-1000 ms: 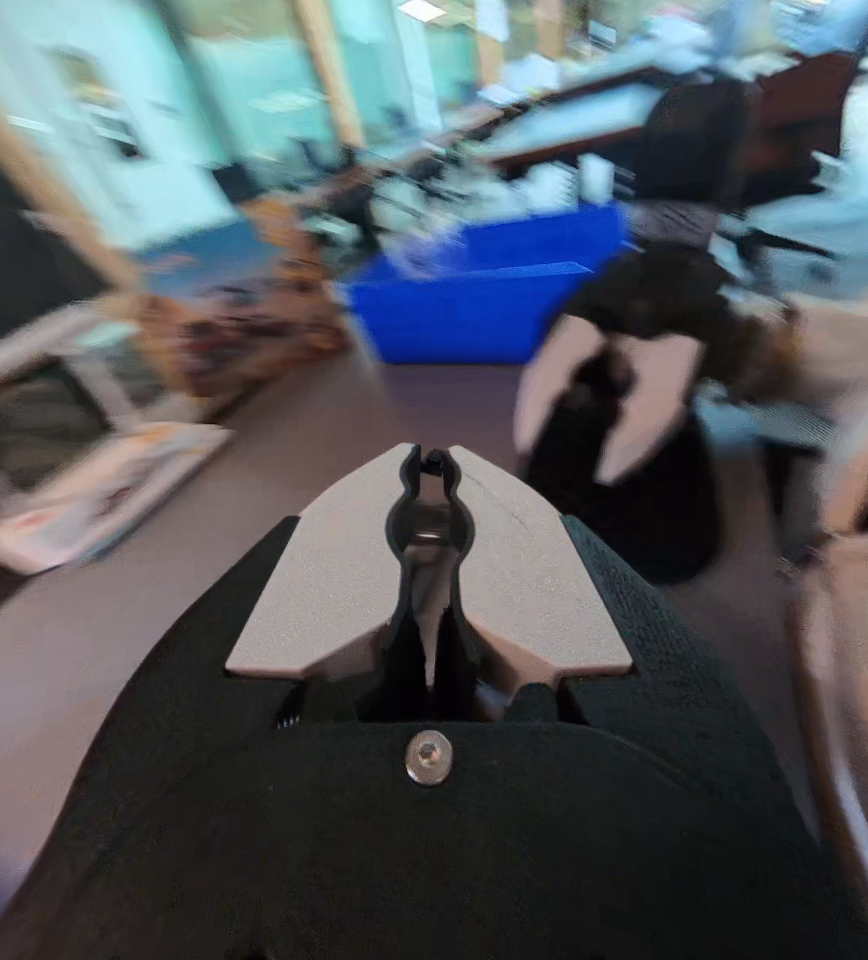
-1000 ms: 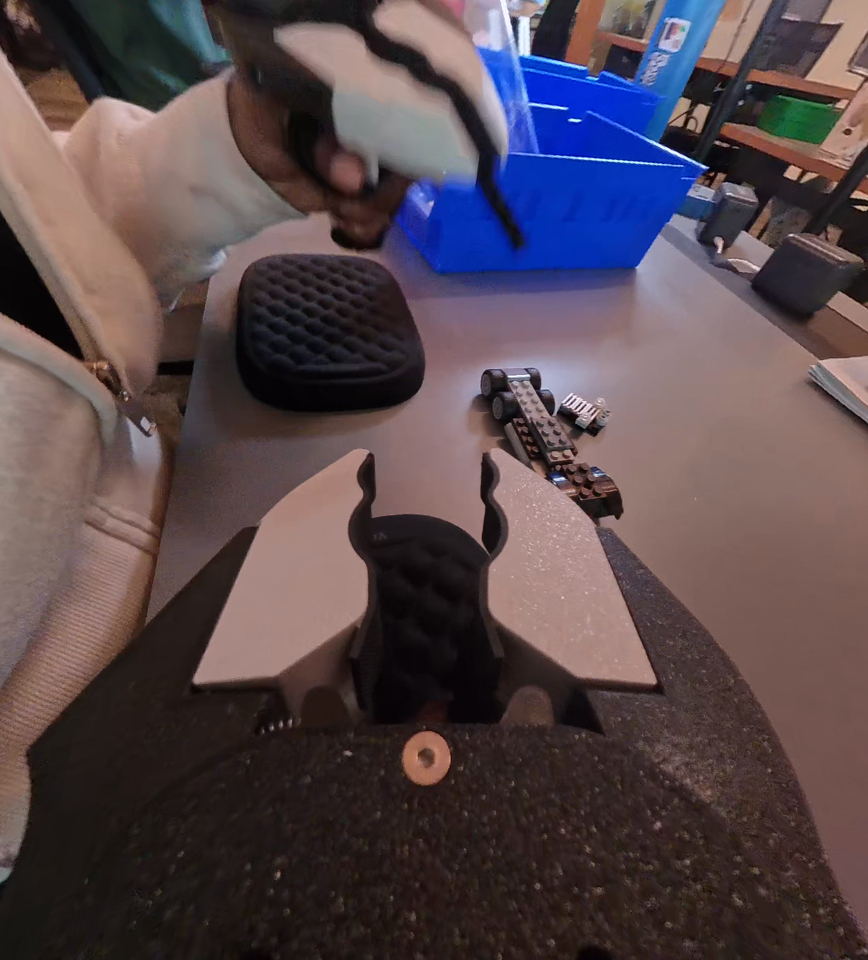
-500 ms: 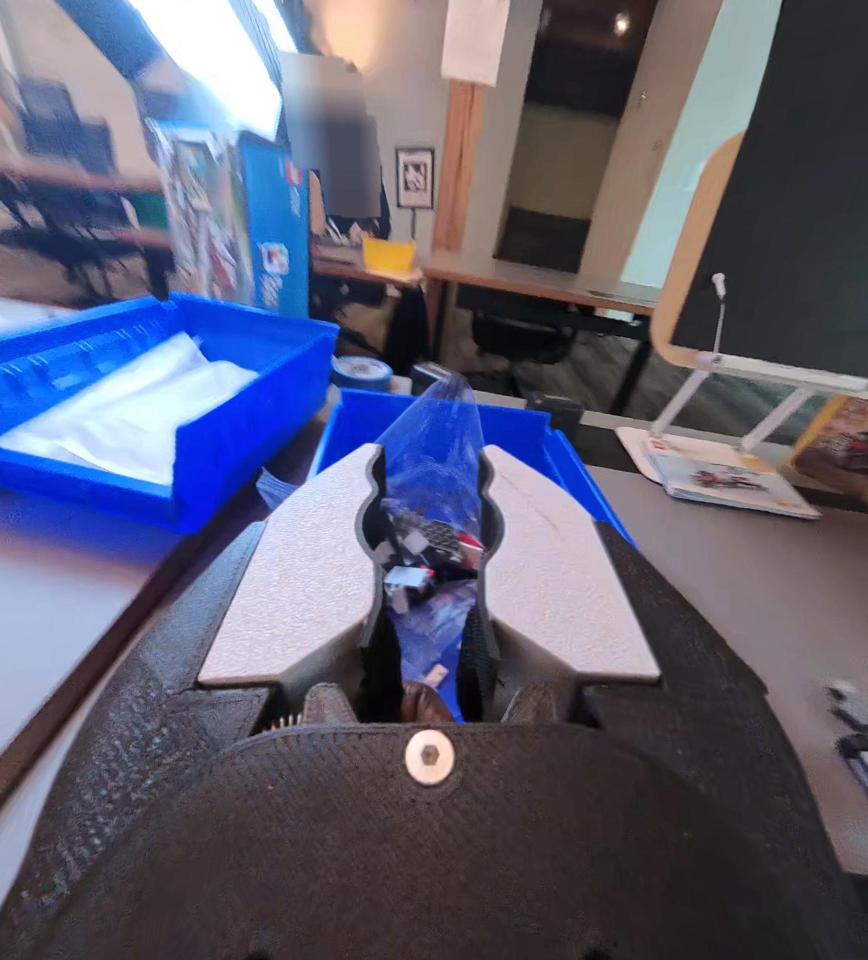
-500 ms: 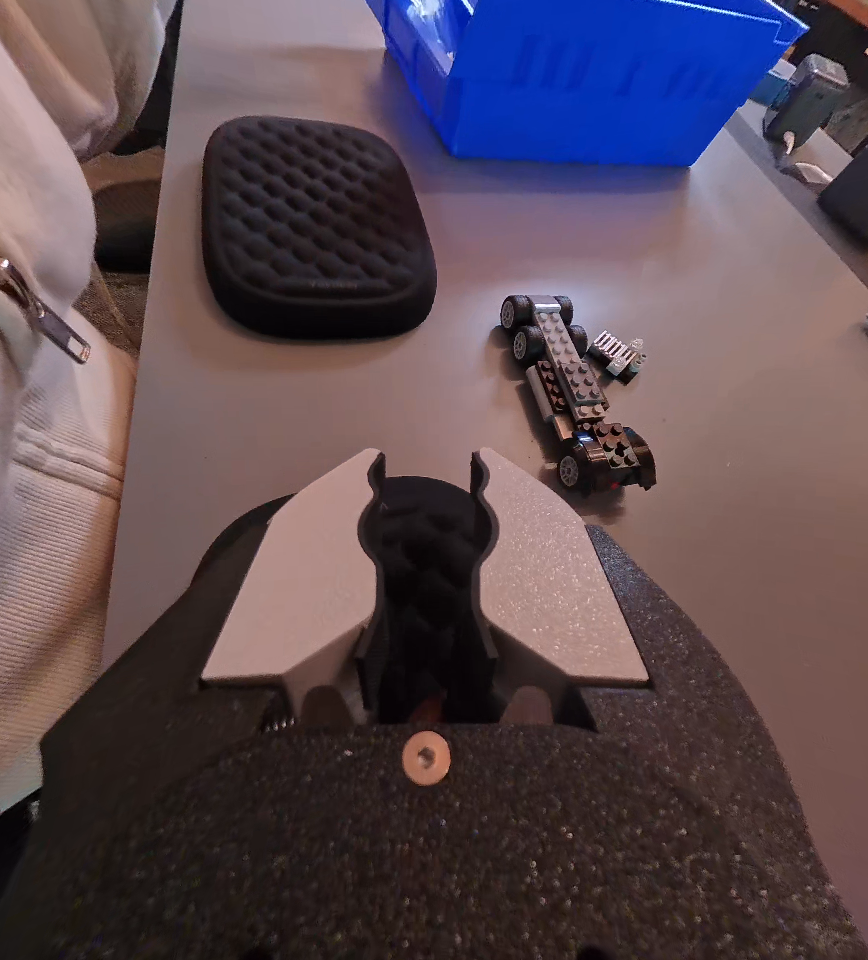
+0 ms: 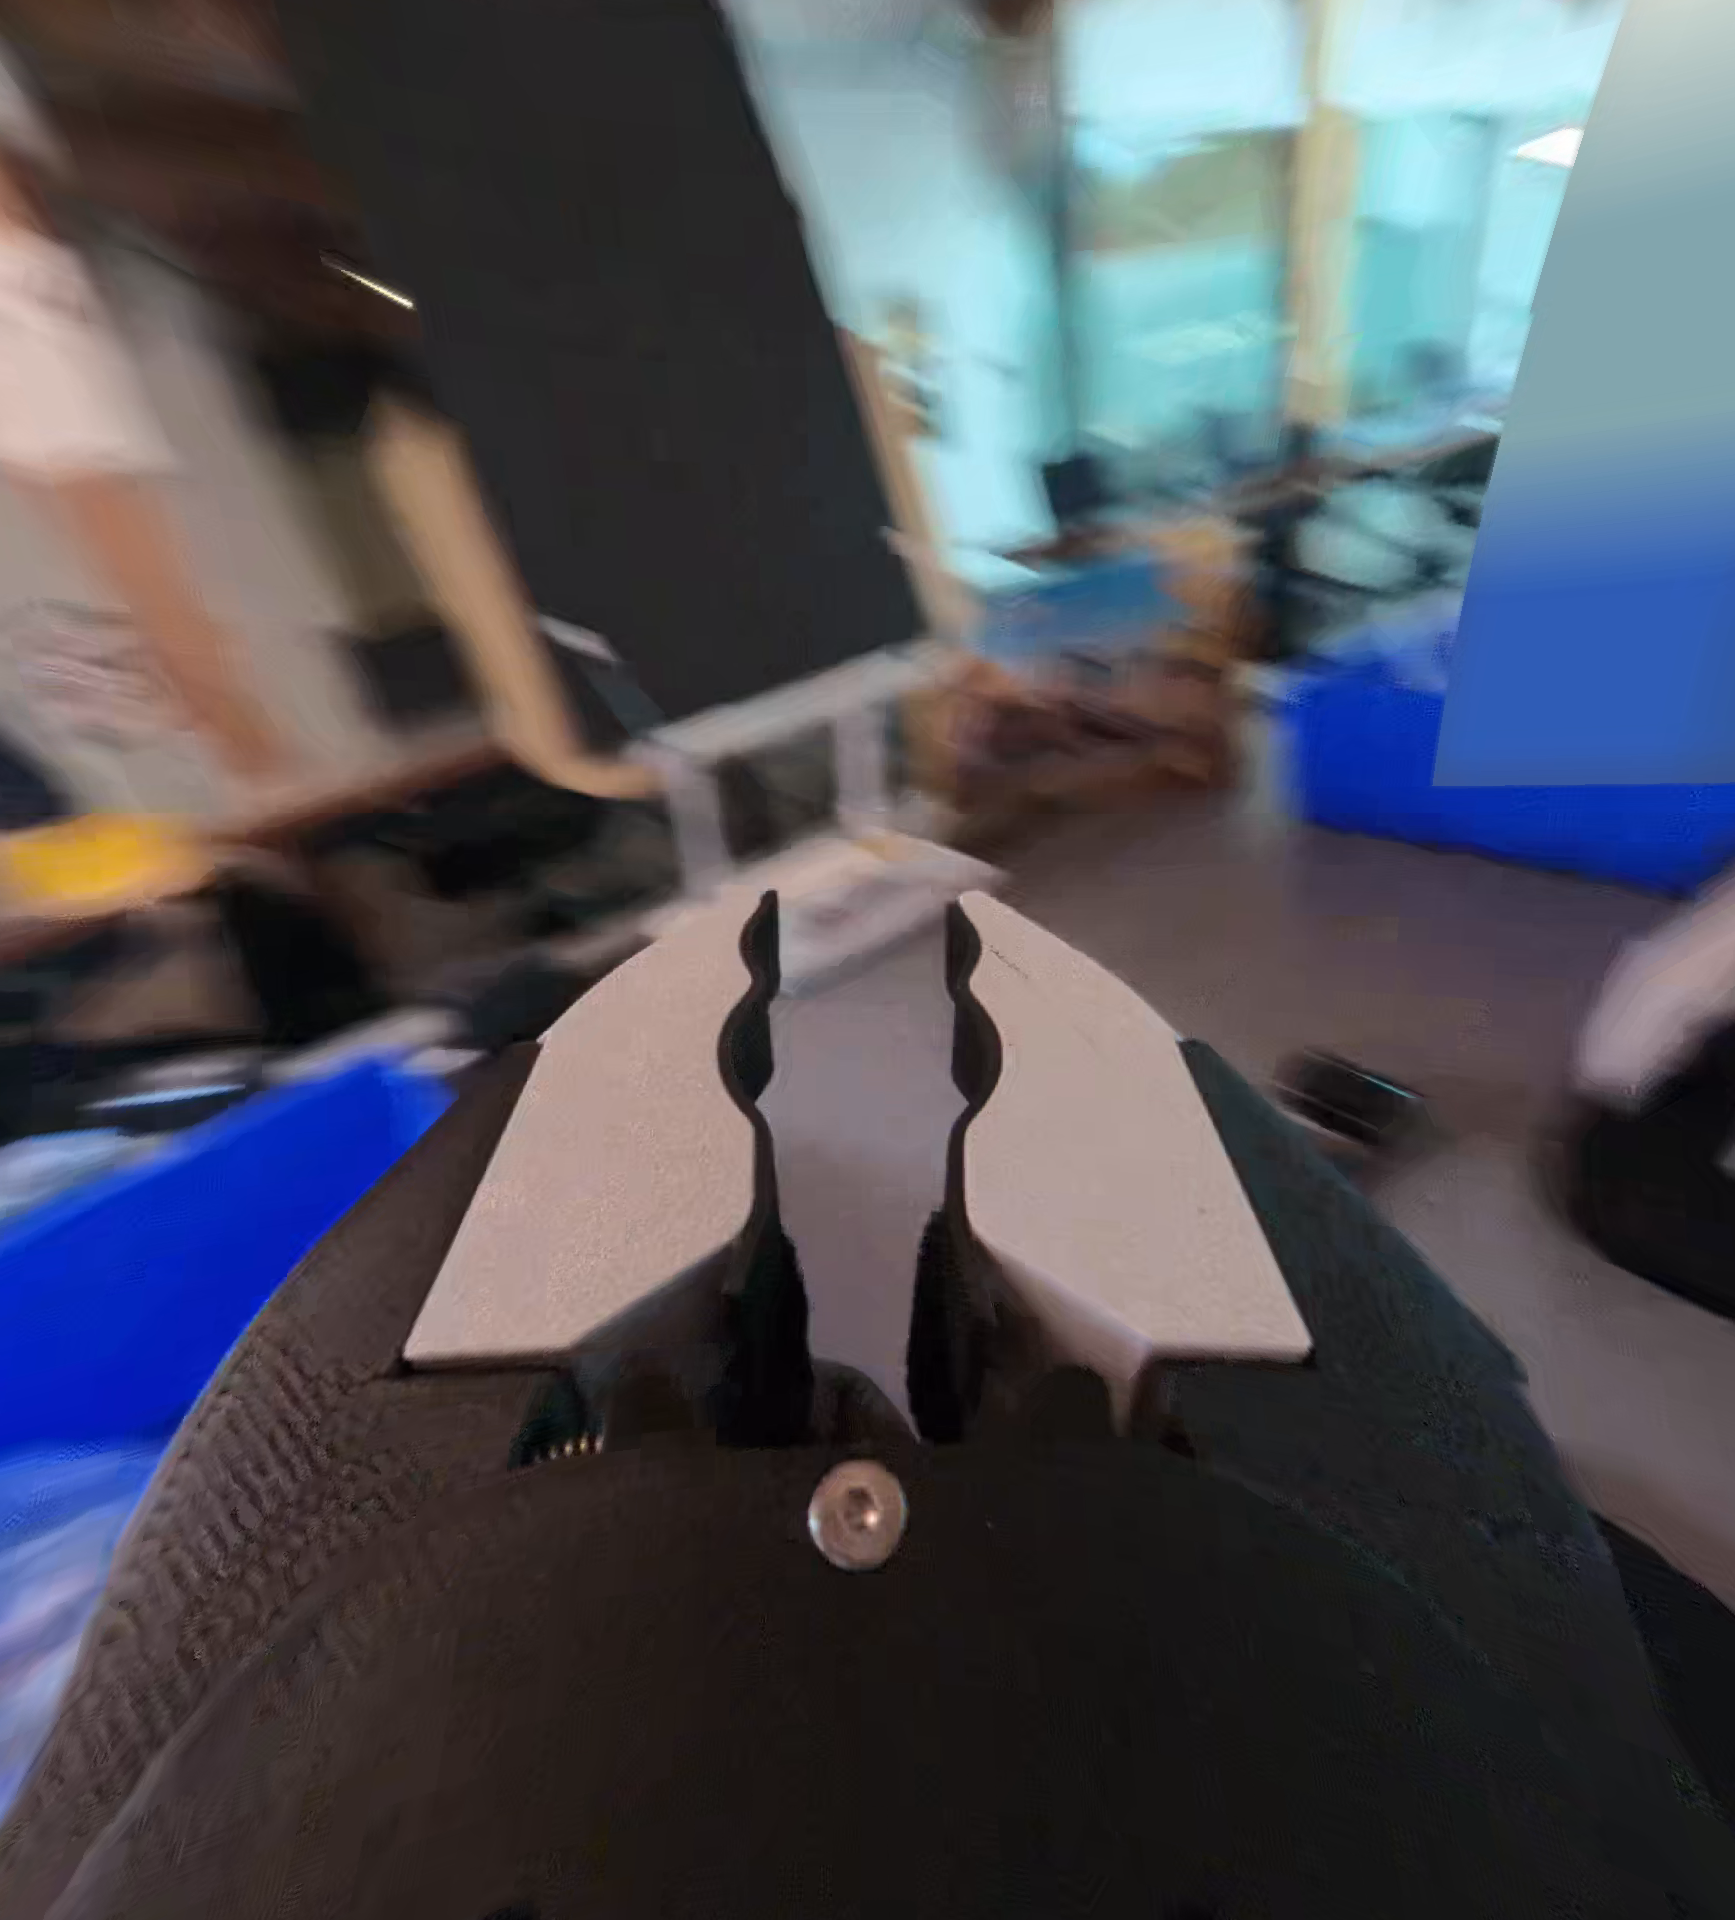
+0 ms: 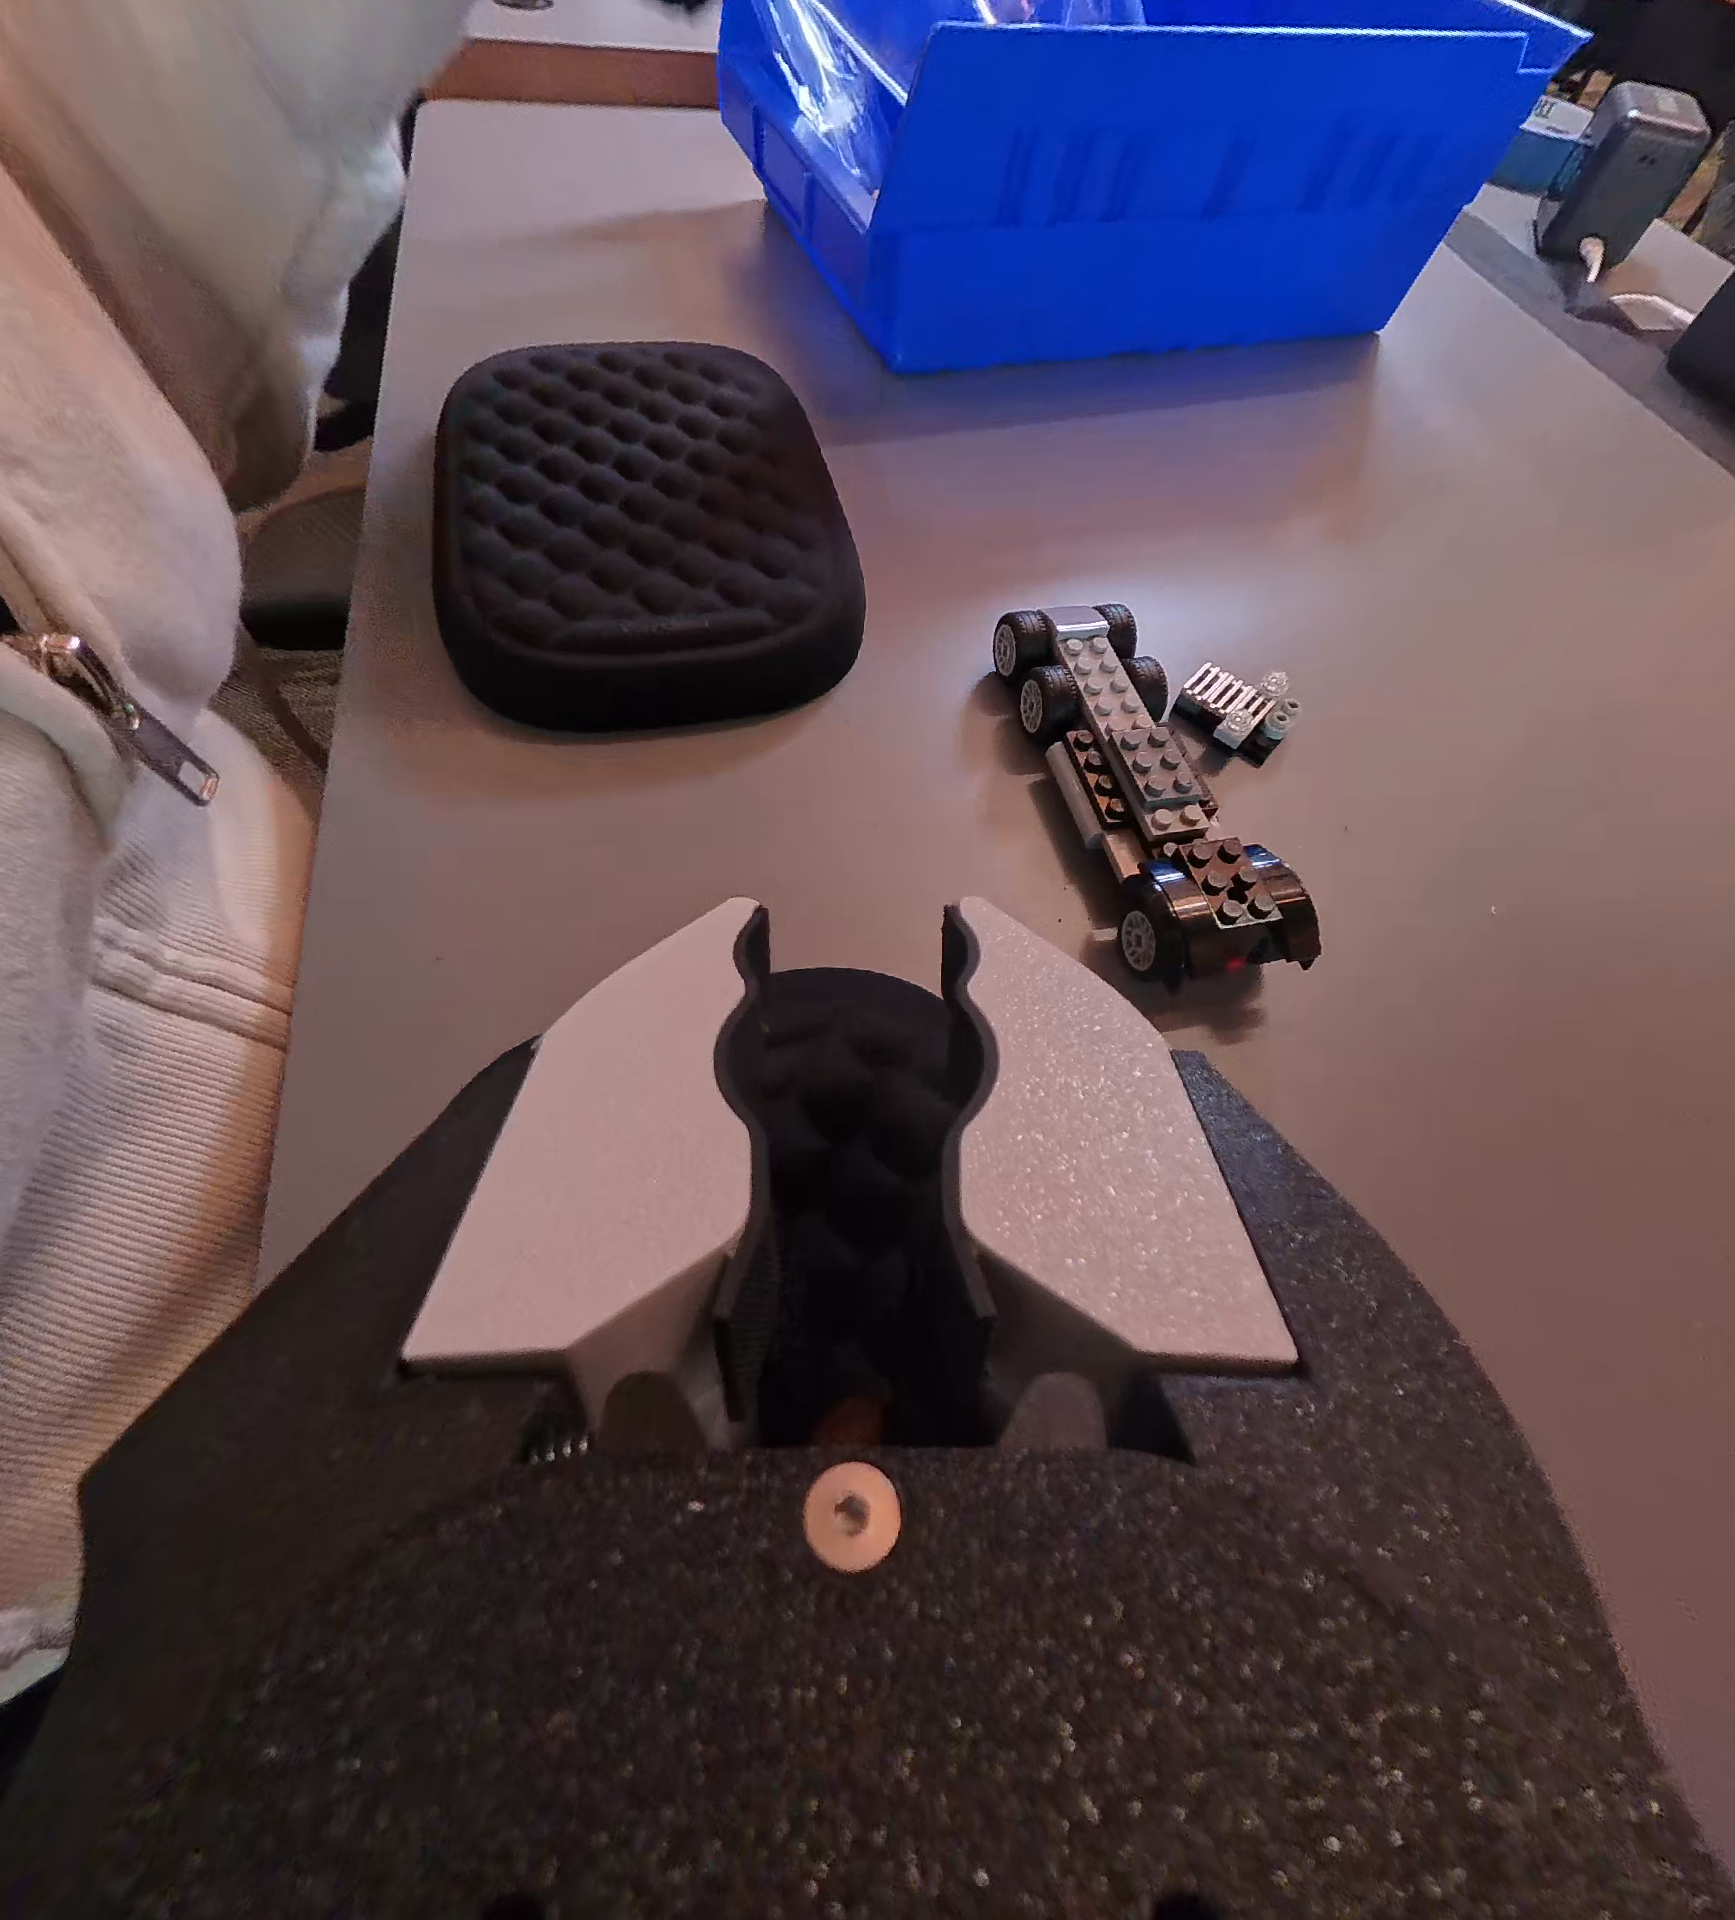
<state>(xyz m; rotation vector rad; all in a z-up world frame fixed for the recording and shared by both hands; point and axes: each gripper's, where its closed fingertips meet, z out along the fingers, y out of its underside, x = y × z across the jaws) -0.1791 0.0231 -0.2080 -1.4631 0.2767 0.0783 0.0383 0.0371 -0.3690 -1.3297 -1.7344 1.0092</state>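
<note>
Fingers of the left gripper (image 5: 855, 914) stand spread with only the blurred tabletop showing between their dark wavy pads, so nothing is in its grasp; the whole left wrist view is smeared, which suggests the tool is being swung through the air rather than parked. Beyond its tips lie a pale booklet (image 5: 842, 904) and a white stand, a blue bin (image 5: 1569, 769) off to the right, and another blue bin (image 5: 115, 1247) at the lower left, all too blurred to tell more. Fingers of the right gripper (image 6: 855, 925) are likewise apart, and under them sits a second black quilted pad (image 6: 842, 1101) that fills the gap from below; whether the pads press on it cannot be told, and it looks more like a rest the tool lies on, keeping the tips off the grey table (image 6: 1465, 623). Just beyond the tips to the right sits a dark brick-built vehicle chassis (image 6: 1143, 779) with its wheels on, flat on the table within easy reach, and a small loose brick assembly (image 6: 1237, 712) lies just beside it. Farther off on the left rests a matching black quilted cushion (image 6: 645, 540), probably the other tool's rest, and behind it a blue bin (image 6: 1133, 208) holding clear plastic bags. A person's pale zipped sleeve (image 6: 63, 831) fills the left edge.
</note>
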